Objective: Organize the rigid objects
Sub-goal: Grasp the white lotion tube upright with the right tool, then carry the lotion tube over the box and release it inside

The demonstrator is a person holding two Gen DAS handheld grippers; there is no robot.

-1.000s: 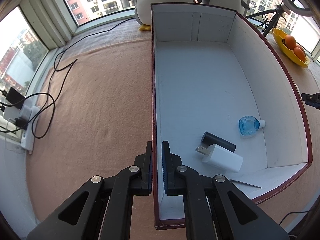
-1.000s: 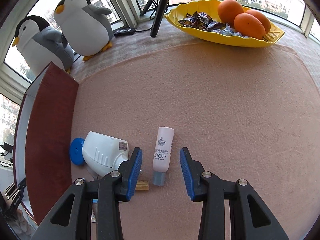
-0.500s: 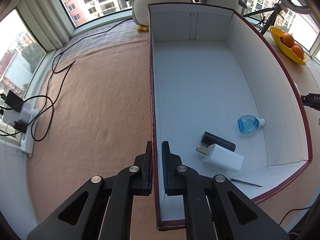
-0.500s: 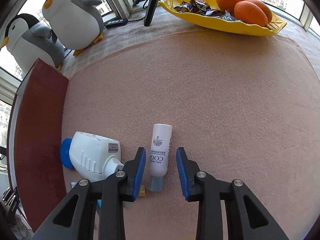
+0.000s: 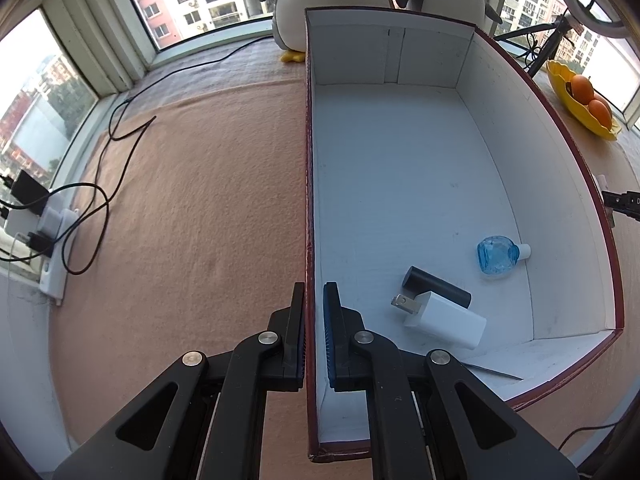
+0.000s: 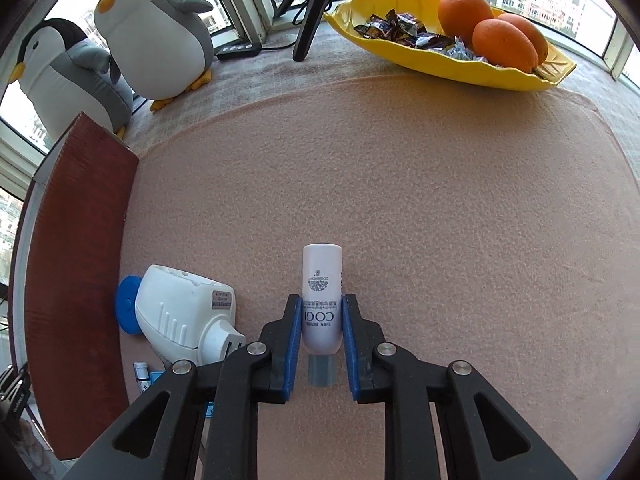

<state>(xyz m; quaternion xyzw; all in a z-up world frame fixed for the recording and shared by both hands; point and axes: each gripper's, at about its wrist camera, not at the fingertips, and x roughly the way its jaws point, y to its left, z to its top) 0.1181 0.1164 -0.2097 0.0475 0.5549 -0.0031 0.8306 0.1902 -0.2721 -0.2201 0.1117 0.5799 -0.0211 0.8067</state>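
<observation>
On fuzzy pink felt, right gripper (image 6: 319, 346) jaws have just closed onto a smooth white cylindrical tube (image 6: 322, 300).

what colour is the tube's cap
Translucent grey, on the white tube; clearest in the right wrist view.

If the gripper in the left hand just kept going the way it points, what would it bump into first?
Probably nothing new: the left gripper is shut on the box's side wall, so its fingers would slide down along it toward the carpet.

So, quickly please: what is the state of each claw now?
Left claw: closed on the box wall.
Right claw: just closed on the white tube.
</observation>
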